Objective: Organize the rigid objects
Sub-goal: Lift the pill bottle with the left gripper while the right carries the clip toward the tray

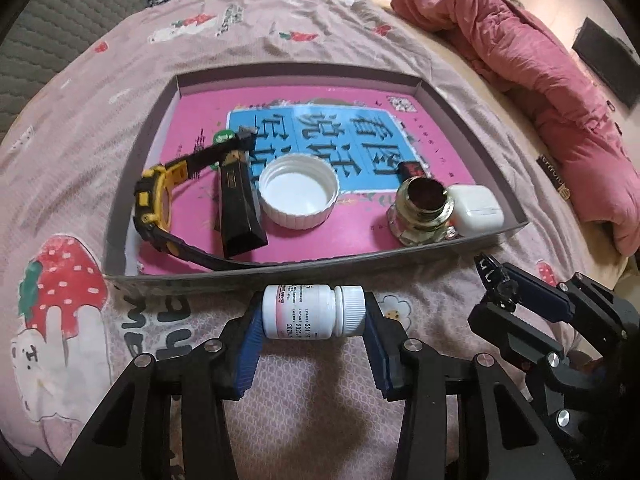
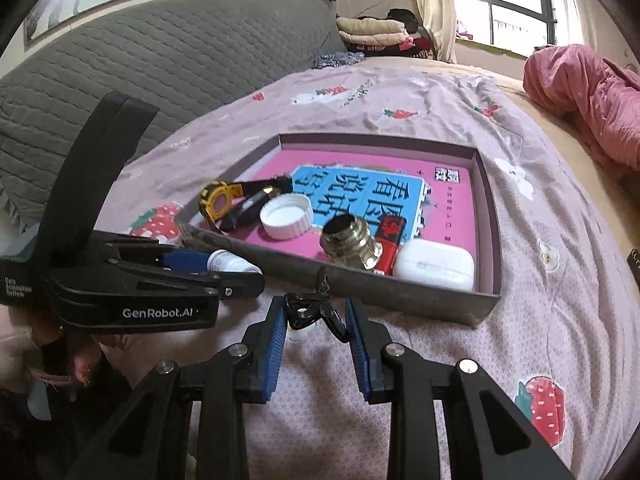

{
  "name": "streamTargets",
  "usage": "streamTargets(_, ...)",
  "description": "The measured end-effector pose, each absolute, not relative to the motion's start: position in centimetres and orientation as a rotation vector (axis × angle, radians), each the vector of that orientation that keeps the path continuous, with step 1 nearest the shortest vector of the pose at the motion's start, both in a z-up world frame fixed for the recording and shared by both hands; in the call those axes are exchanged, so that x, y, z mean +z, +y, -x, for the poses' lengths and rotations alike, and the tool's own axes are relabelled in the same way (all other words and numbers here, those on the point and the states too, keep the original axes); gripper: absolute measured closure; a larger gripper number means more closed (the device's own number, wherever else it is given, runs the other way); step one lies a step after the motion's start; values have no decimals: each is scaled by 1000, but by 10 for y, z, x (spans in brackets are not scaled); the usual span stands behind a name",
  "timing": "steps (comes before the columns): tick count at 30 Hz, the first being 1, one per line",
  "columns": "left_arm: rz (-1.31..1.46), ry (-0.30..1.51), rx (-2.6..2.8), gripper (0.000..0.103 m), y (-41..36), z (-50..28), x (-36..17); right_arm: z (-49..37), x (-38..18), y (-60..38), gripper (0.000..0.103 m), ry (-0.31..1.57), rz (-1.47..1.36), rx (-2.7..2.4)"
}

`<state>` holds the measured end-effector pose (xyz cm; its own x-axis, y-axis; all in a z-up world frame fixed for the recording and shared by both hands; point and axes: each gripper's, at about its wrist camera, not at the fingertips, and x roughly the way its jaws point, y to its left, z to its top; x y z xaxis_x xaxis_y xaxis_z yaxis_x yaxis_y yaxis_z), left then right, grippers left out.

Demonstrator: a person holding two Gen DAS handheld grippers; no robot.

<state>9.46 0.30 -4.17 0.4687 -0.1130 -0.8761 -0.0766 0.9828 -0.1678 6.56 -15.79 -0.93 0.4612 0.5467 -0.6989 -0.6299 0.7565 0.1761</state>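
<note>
- A white pill bottle [image 1: 314,311] is held sideways, clamped between the blue pads of the left claw [image 1: 314,334], just in front of the near wall of a shallow cardboard box [image 1: 280,272] on a bed.
- A small black clip-like object [image 2: 314,312] is gripped by the right claw [image 2: 316,334], near the same wall.
- Inside the box are seen a yellow-and-black watch [image 1: 156,196], a black tube [image 1: 238,212], a white cap [image 1: 298,190], a brass fitting [image 1: 424,210] and a white earbud case [image 1: 476,208].

"GenRobot.AI" on the left gripper [image 2: 236,276] body, "Data Acquisition System" at its rear, large Chinese characters on the pink book [image 1: 320,136] in the tray, partly readable "2025" on the white pill bottle [image 1: 312,312] just outside that tray
</note>
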Motion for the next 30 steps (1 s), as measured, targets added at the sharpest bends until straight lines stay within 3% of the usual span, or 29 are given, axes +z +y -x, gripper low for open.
streamTargets(30,179,923,22,56,24,-82,24,-76,47,-144,73,692,59,727)
